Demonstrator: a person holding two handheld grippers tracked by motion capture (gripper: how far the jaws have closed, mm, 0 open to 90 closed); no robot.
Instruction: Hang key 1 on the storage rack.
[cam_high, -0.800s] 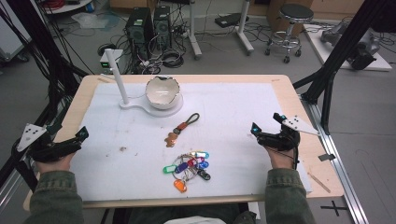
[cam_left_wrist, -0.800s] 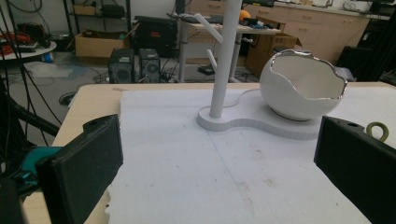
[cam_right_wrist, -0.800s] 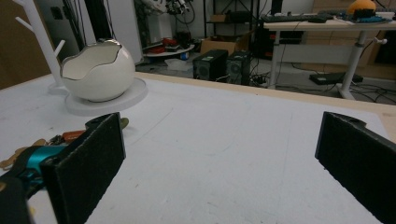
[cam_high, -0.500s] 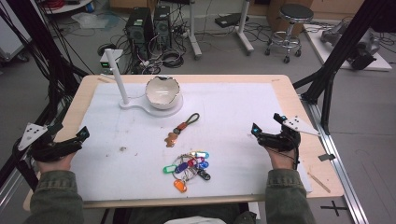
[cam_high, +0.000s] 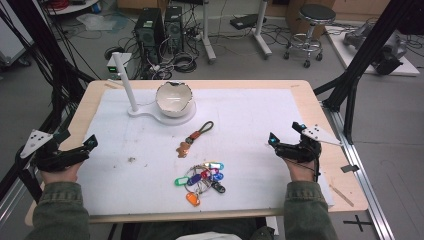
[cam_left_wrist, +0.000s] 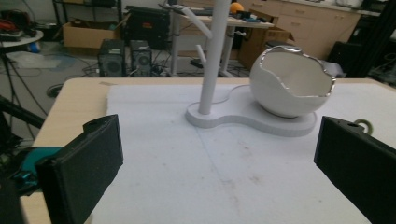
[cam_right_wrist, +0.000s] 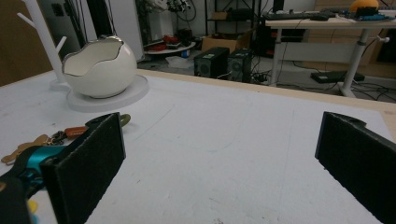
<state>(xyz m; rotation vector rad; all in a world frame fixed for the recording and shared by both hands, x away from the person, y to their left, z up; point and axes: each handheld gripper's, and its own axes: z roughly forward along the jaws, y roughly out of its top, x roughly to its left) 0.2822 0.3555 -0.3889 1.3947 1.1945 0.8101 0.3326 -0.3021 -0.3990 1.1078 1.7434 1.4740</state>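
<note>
Plastic key tags (cam_high: 200, 177) fan beside leather strap (cam_high: 200, 132).

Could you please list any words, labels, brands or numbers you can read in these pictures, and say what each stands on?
None can be read.
Key tags: coloured, any writing too small to tell.
Computer towers on the floor: no legible badge.
Bowl and stand: plain white, no marking.

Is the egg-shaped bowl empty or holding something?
Empty. The white bowl shows a bare white inside from above, and the key bunch lies on the mat.
</note>
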